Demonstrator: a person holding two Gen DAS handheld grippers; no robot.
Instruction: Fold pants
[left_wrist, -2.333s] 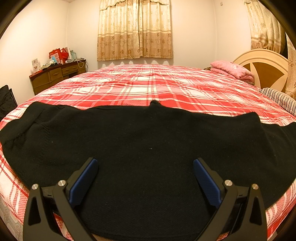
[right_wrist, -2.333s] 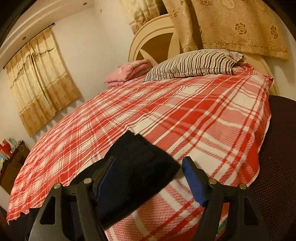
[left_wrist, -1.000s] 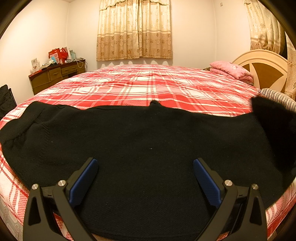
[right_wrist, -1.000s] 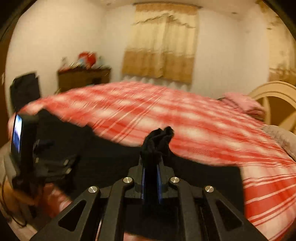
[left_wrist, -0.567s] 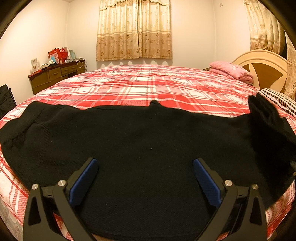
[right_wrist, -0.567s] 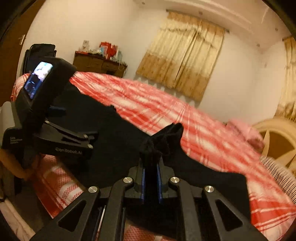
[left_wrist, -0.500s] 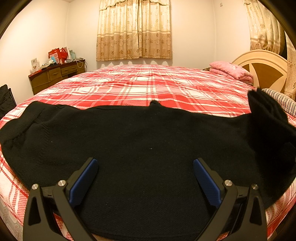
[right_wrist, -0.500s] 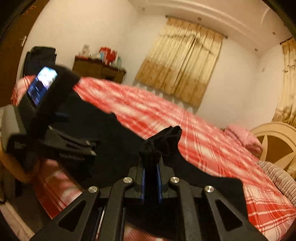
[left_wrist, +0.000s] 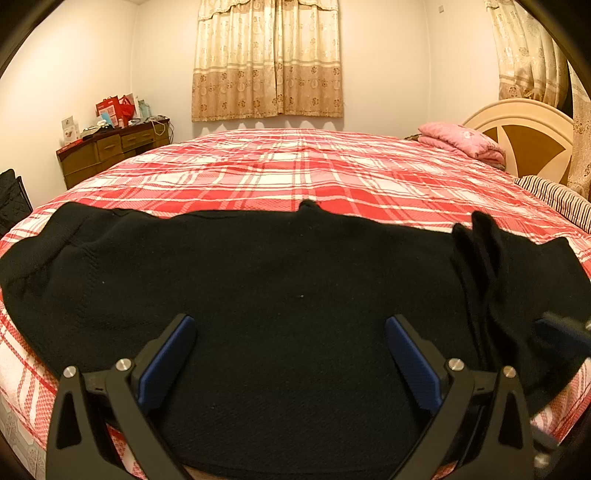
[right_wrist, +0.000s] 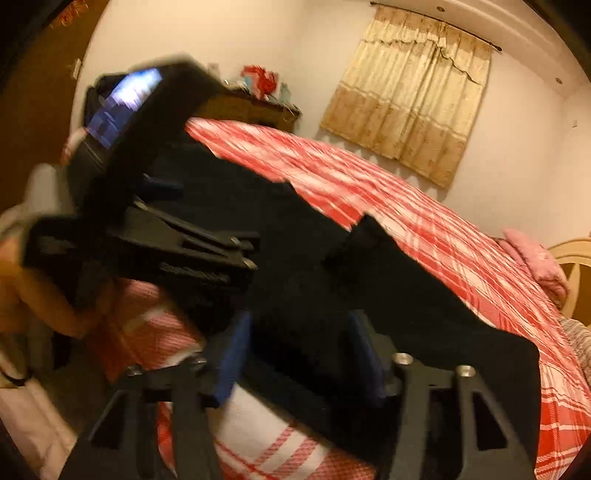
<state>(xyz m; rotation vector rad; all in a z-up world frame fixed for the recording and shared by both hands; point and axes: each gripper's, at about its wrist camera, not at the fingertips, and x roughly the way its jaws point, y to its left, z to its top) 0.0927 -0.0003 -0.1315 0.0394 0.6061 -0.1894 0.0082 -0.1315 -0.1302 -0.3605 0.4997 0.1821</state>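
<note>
I see one bed (left_wrist: 295, 173) with a red plaid cover filling most of my left wrist view; everything below is placed against it. The far half of the bed, toward the curtain (left_wrist: 267, 59), is bare plaid, the widest open room. One pair of black pants (left_wrist: 258, 288) lies spread along the bed's near edge, hanging slightly over that edge at the bottom of the view. At the bed's head end the pants cloth is doubled back on itself in a raised fold (left_wrist: 487, 258).

At the head end sit one headboard (left_wrist: 528, 136), one pink folded blanket (left_wrist: 461, 142) and one striped pillow (left_wrist: 557, 195). Off the foot end stands one wooden dresser (left_wrist: 110, 147).

My two grippers: the left gripper (left_wrist: 290, 354) hangs over the pants with jaws wide apart, holding nothing. The right gripper (right_wrist: 299, 354) has its jaws parted too, straddling black cloth at the near edge; the view is blurred, and I cannot tell whether the pads touch it.
</note>
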